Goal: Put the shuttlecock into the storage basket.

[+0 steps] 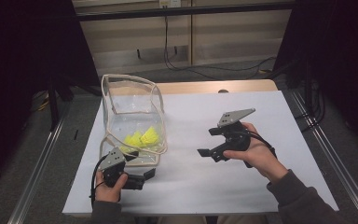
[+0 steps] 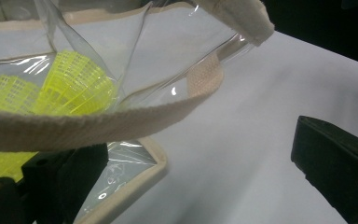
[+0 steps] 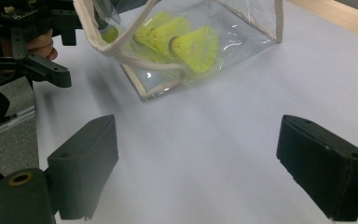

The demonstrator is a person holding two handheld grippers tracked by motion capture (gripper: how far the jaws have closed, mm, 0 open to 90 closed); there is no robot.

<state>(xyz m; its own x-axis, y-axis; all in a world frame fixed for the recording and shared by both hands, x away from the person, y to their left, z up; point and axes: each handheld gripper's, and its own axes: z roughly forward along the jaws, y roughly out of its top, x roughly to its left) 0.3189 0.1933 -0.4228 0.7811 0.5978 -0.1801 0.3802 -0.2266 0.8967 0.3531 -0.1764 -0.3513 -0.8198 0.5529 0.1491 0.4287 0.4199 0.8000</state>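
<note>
You are working at a white table [image 1: 242, 186] with a wooden far edge. Grey floor [image 1: 37, 140] is lying around it, and cables [image 1: 200, 70] are trailing before a pale wall [image 1: 233, 37].

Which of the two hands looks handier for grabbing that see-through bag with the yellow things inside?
Probably the left. The left gripper sits right at the clear bag, its jaws open beside the cloth strap. The right gripper, also open, hangs over bare table, apart from the bag.

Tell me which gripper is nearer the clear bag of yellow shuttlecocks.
Left. The left gripper sits right at the clear bag's near corner, its strap crossing just above one jaw. The right gripper hangs open over bare table, well off to the bag's side.
</note>
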